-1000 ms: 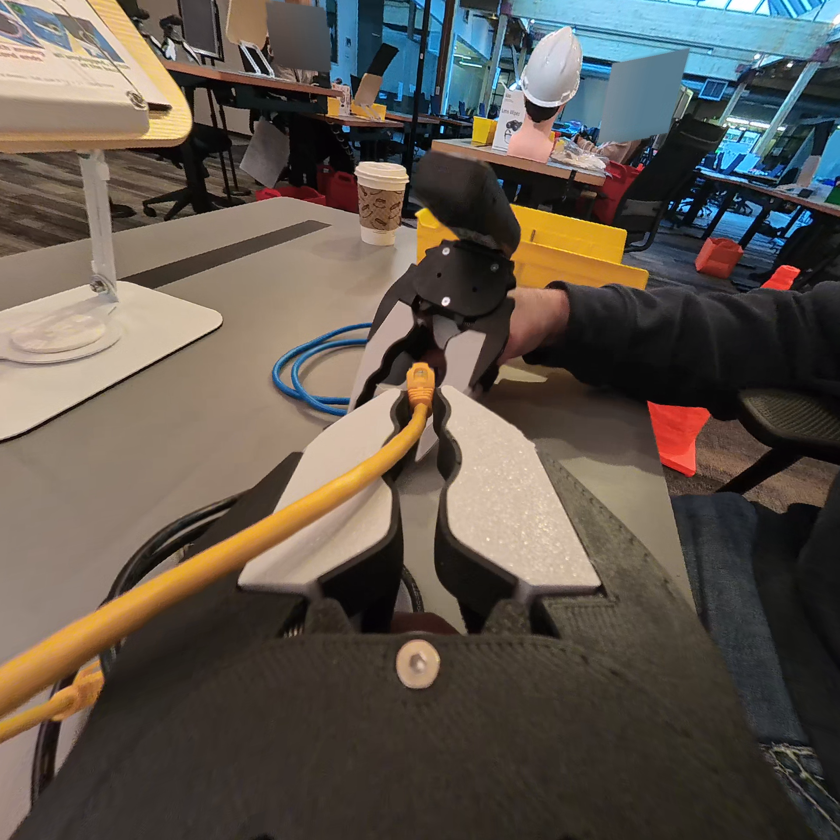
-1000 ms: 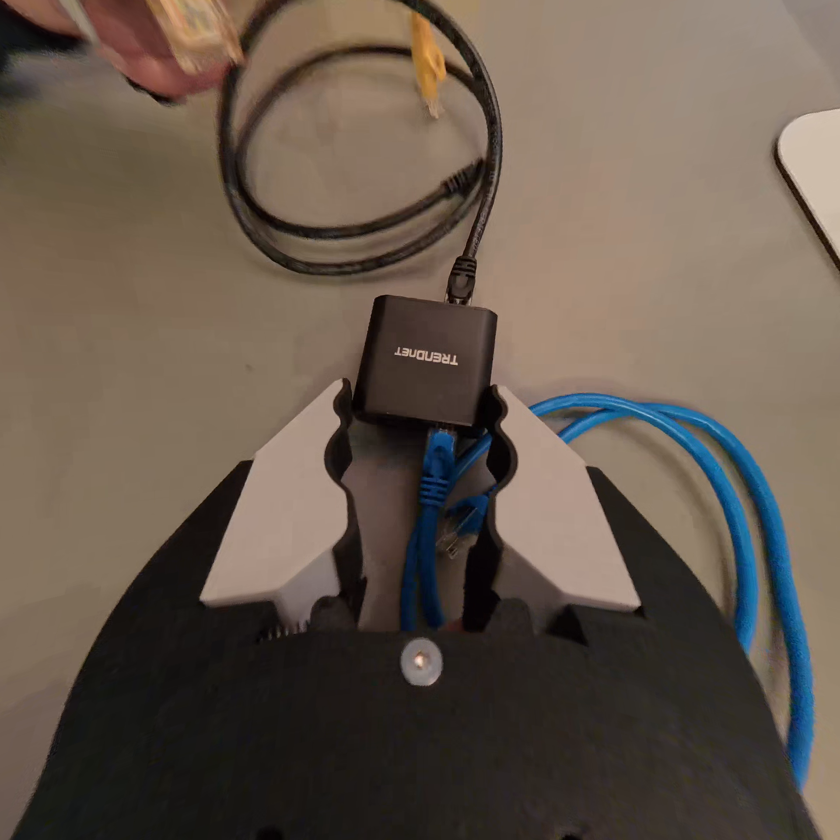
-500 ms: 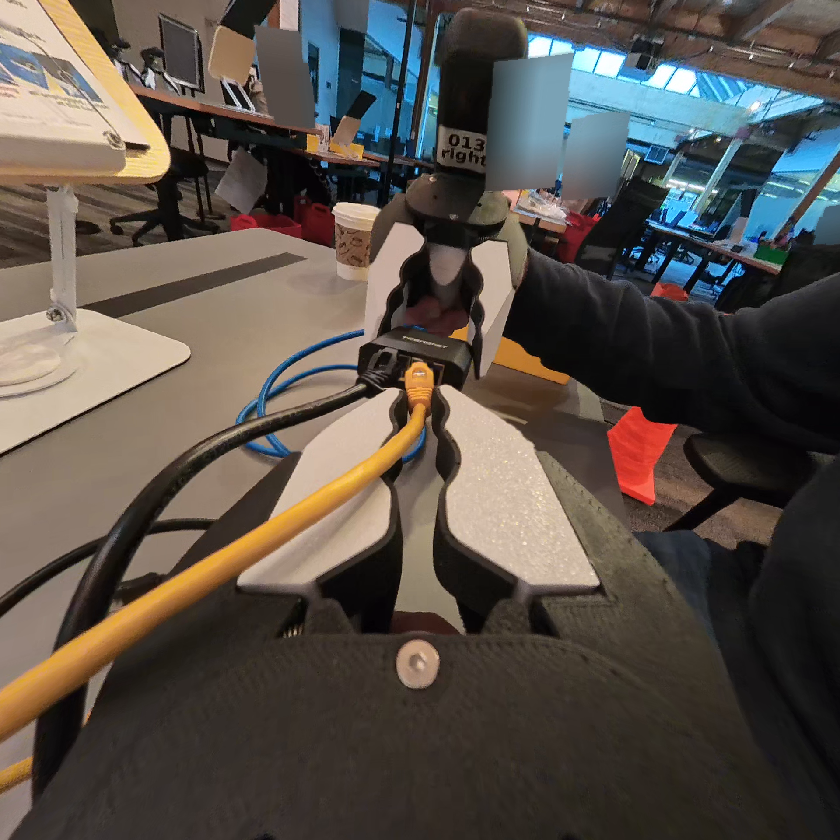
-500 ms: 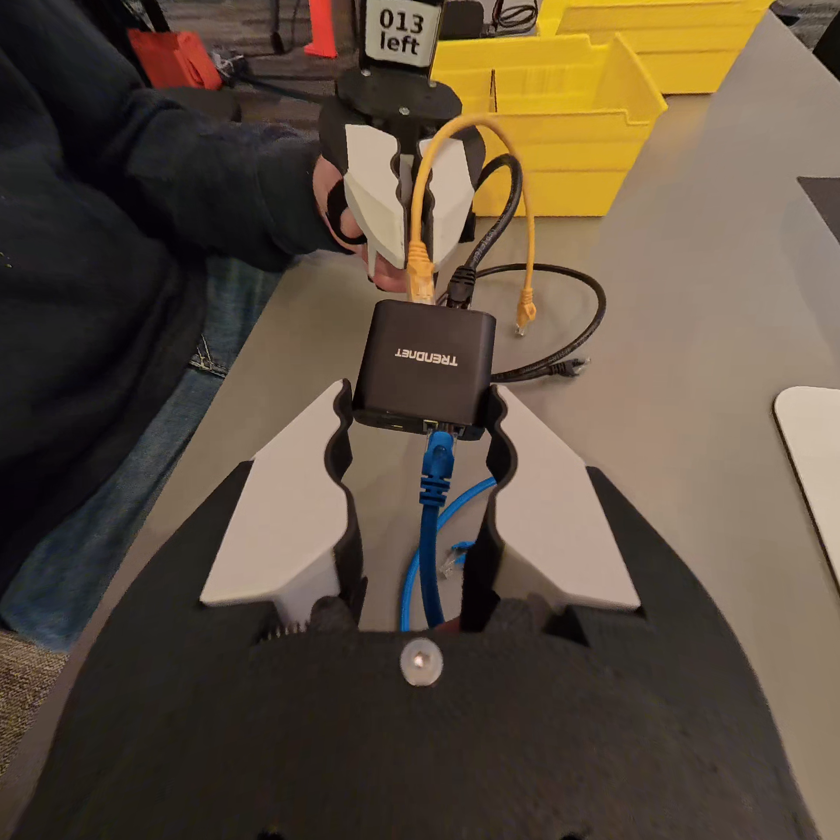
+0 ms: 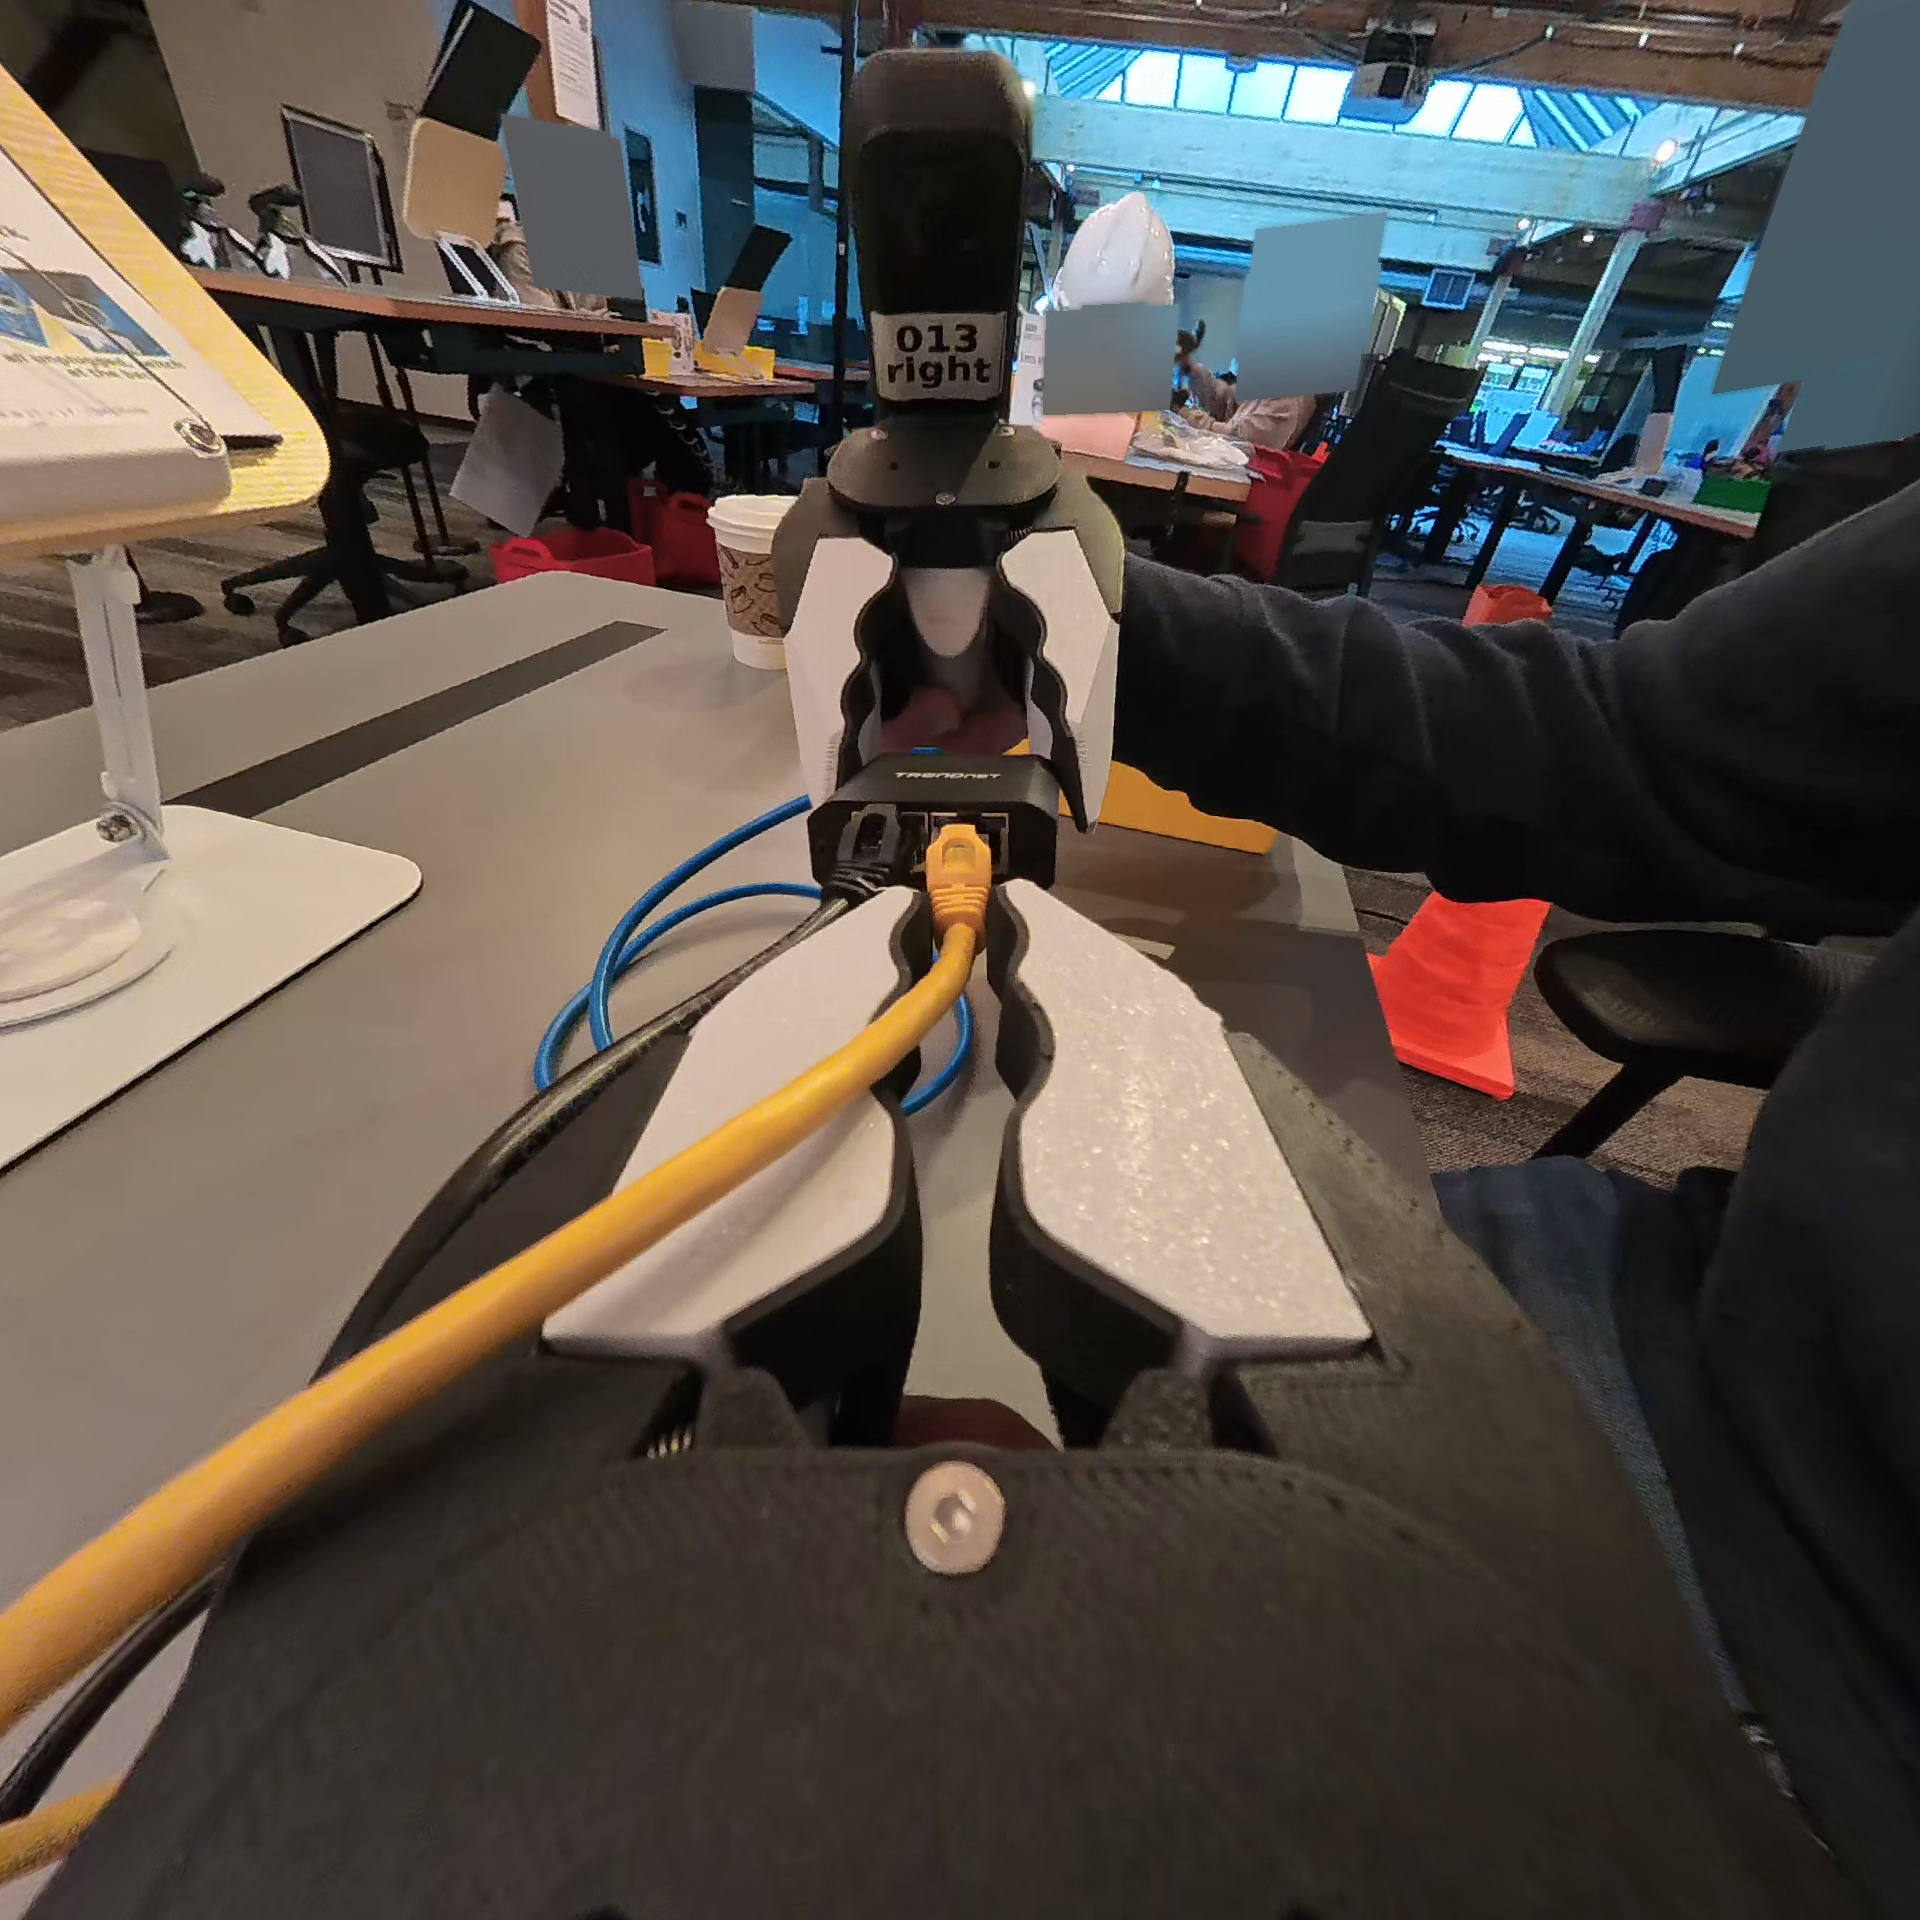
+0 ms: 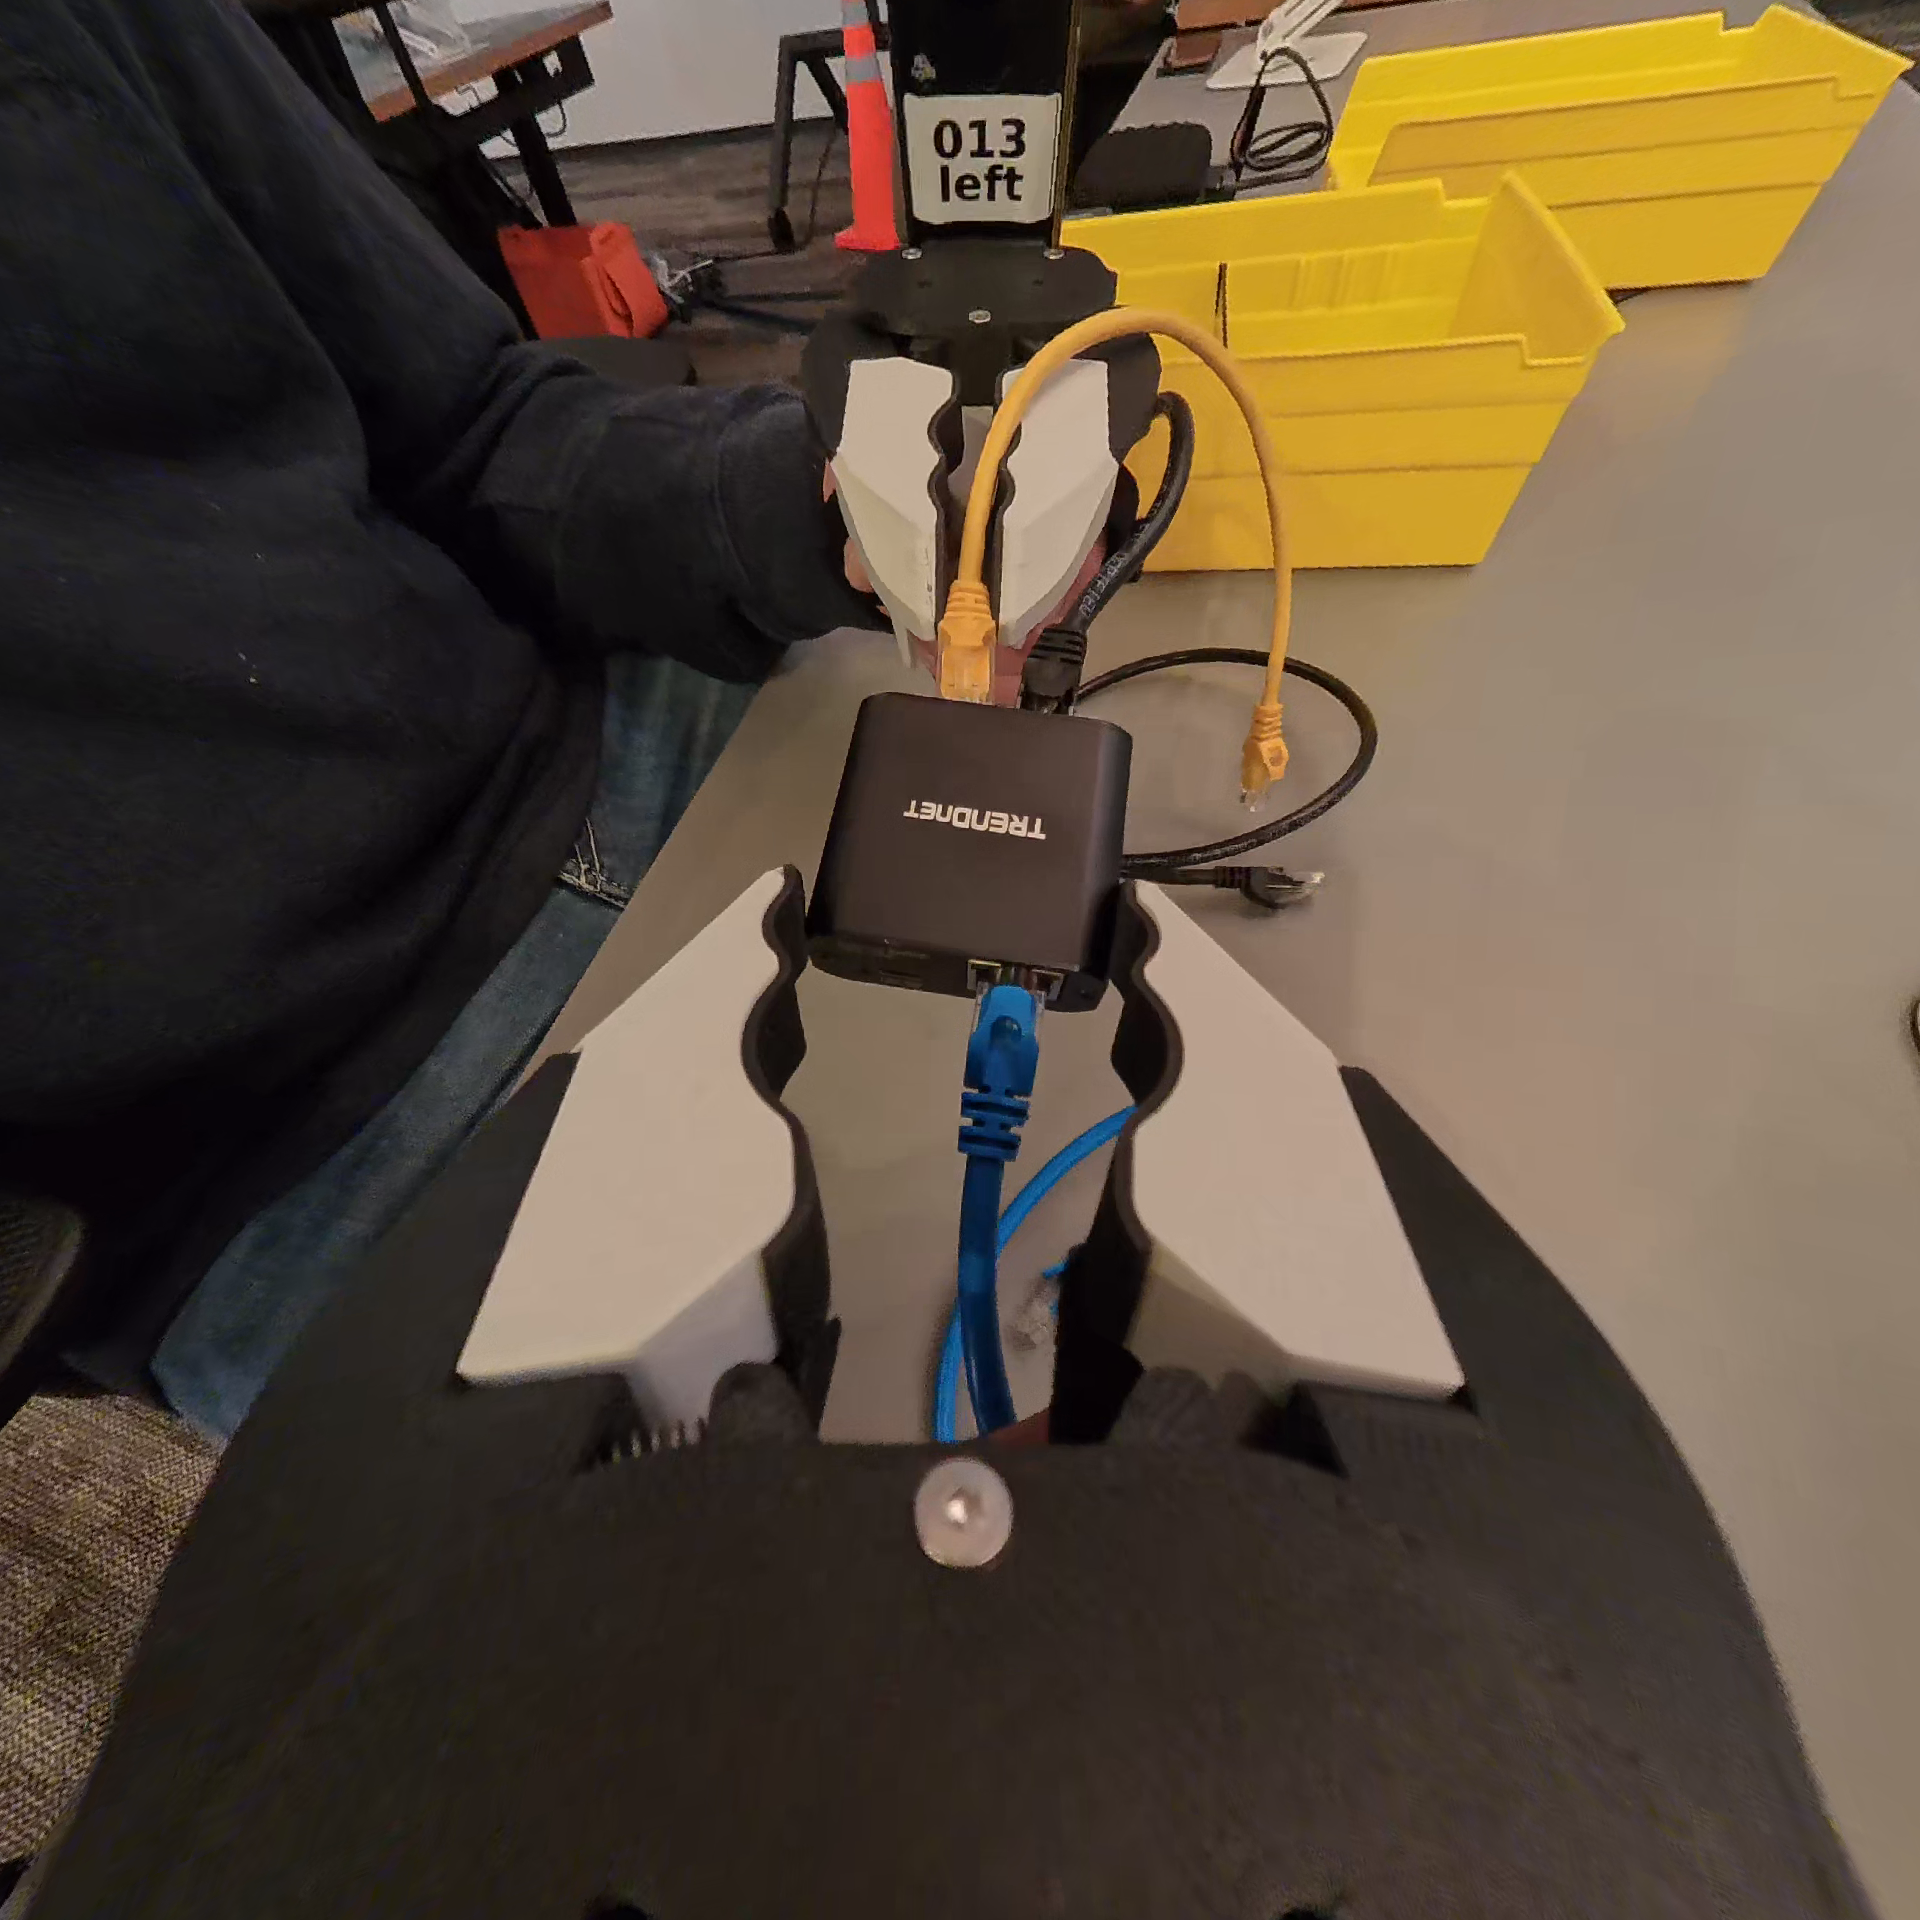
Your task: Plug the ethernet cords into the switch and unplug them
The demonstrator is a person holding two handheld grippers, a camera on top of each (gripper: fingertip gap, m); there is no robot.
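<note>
— Left claw (image 5: 956,914), report.

— Nearly closed, pinching the yellow cord (image 5: 727,1132) just behind its plug (image 5: 958,868), which I hold at a middle port of the switch (image 5: 935,821). I cannot tell whether it is fully seated.

— And the right claw (image 6: 961,925)?

— Spread about as wide as the switch and clamped on its two sides, holding it off the grey tabletop (image 6: 1558,935).

— What is done?

— On the face towards my left claw, the black cord (image 5: 862,862) sits in the port beside the yellow one. On the opposite face, the blue cord (image 6: 997,1091) is in a port. The free ends of all three lie or hang loose.

— What is left?

— I judge the plugging stage close to finished: push the yellow plug home, then all the unplugging remains.
</note>
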